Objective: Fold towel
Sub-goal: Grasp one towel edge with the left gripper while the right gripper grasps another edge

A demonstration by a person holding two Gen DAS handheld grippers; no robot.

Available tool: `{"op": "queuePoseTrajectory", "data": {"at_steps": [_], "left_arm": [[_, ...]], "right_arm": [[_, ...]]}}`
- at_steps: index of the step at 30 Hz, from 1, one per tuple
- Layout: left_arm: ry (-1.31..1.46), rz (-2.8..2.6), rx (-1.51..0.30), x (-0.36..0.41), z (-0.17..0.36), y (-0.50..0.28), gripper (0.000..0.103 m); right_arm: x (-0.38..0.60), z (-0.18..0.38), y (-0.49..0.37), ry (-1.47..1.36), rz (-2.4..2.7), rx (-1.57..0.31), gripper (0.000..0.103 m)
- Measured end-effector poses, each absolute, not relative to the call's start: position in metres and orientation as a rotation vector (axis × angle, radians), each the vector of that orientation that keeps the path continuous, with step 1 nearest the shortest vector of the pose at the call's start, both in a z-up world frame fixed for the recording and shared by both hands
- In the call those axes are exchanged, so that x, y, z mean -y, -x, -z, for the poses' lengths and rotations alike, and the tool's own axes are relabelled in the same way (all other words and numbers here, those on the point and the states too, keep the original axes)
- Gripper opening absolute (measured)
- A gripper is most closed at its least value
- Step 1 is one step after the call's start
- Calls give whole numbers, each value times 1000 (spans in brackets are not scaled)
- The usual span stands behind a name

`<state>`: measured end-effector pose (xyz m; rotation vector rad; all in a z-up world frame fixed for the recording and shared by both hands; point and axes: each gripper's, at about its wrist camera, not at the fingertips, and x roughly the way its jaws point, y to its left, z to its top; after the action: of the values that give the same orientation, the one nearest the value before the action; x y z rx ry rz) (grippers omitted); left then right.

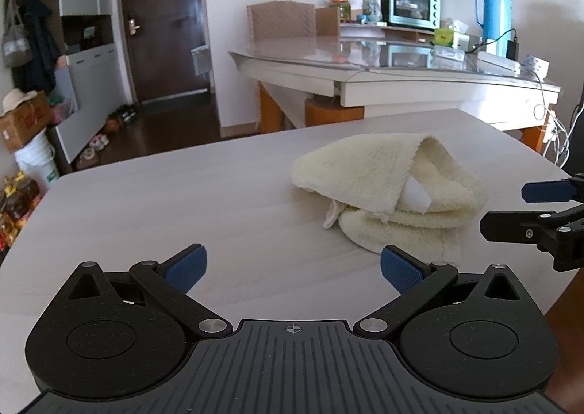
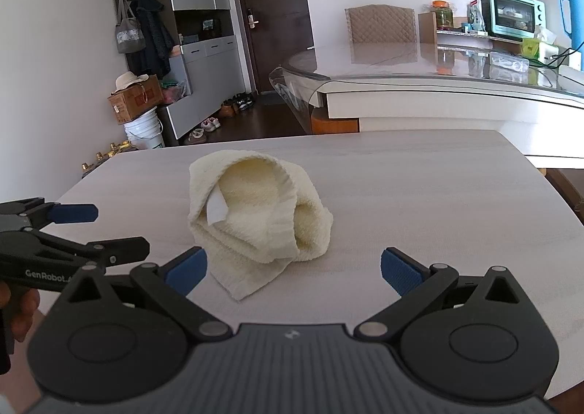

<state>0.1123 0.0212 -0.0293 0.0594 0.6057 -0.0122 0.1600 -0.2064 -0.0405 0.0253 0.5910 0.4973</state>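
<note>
Both grippers, left gripper (image 1: 292,269) and right gripper (image 2: 294,269), hover with fingers spread wide and empty before the cream towel (image 2: 255,217) crumpled mid-tabletop (image 2: 438,195), so I'd pinch two loose corners and spread it flat before folding.

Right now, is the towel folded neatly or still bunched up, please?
Bunched: the towel sits in a loose, humped heap, its layers uneven and one corner trailing on the table.

Both wrist cameras sit low over the table (image 1: 146,202), facing the door wall; each sees the towel (image 2: 255,217) close ahead and the other gripper.
</note>
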Motion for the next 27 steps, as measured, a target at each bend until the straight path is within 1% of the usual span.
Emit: {"op": "queuePoseTrajectory", "data": {"at_steps": [15,27], "left_arm": [[-43,98,-596,-22,29,-129,103],[-185,203,-547,17,24,-164,103]], "right_arm": [[208,36,-174,-39,-527,-561,102],[228,29,-184,-85,-480,-537,102]]}}
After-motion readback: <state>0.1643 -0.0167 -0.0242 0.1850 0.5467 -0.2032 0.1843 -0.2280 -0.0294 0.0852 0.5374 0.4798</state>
